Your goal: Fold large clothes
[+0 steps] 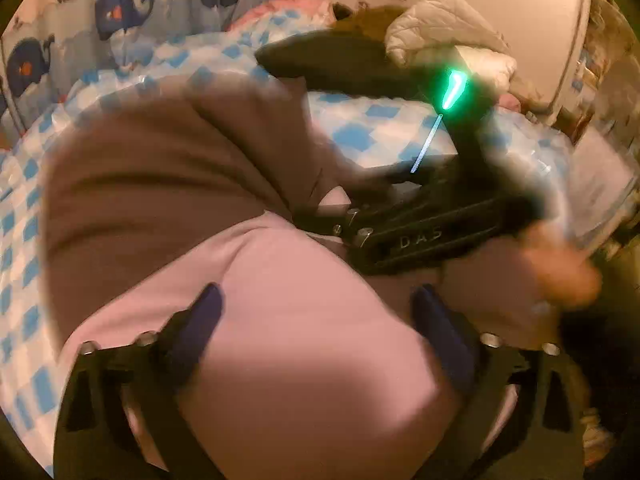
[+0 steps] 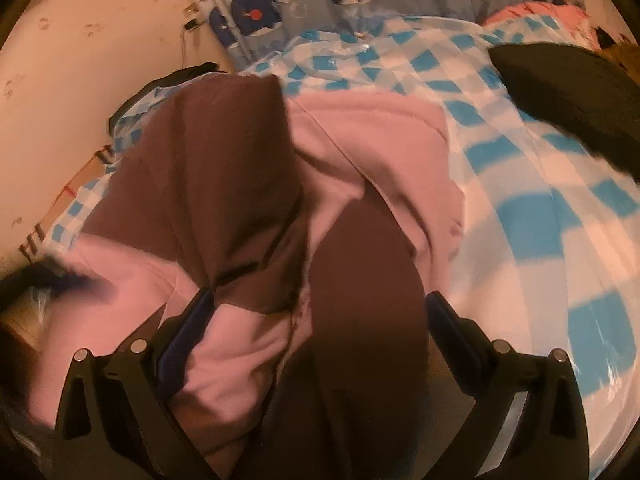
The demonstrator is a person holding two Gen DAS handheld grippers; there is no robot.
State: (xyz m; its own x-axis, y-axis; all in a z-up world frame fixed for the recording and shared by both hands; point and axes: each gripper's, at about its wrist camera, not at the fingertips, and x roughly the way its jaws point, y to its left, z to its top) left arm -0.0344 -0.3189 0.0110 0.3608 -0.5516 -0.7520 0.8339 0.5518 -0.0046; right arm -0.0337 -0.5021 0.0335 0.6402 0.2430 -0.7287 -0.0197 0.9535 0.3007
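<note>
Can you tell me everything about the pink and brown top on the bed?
The top is soft, thick cloth like fleece, with big pink and brown patches. It lies crumpled and partly folded on the blue and white checked cover, pink parts over brown ones. Both pairs of tongs, the left tongs and the right tongs, stand open above it with cloth showing between their fingers.

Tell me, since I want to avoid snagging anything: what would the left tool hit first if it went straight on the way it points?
Most likely the pink and brown garment lying on the checked bedcover. The left tool stands open just above its pink part; depth is blurry, so it may already touch.
</note>
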